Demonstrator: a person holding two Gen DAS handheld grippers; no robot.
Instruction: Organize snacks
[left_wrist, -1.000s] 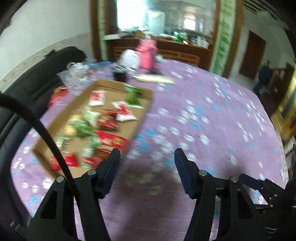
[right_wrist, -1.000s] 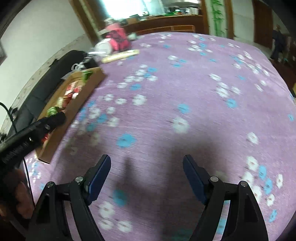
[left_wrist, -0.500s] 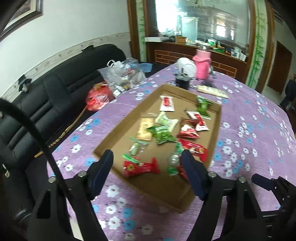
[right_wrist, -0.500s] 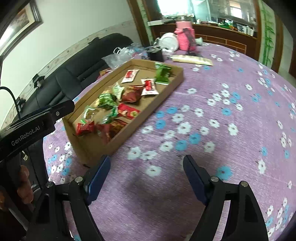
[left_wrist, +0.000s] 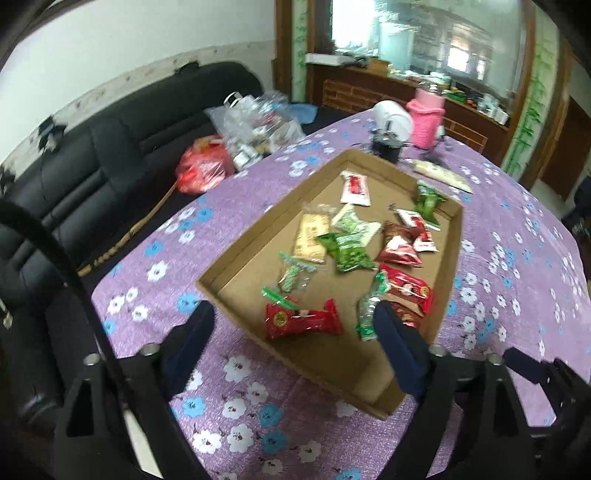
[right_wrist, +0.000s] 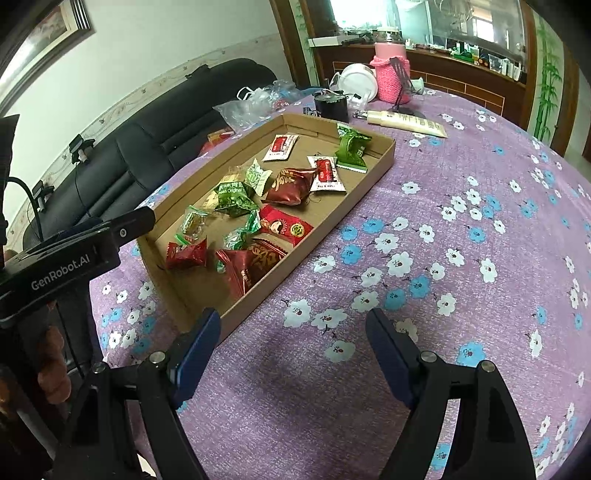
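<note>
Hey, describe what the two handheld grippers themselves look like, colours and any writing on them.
Both the left gripper and the right gripper have black angular frames, silver pivot screws and dark blue finger pads. The left one's black body reads "GenRobot.AI" in white, and a black cable trails from it.

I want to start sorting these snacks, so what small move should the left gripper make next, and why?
Probably ease the left gripper down onto the red snack packet at the cardboard tray's near end. Its jaws have just been opening, nothing is between them, and that packet lies closest ahead.
</note>
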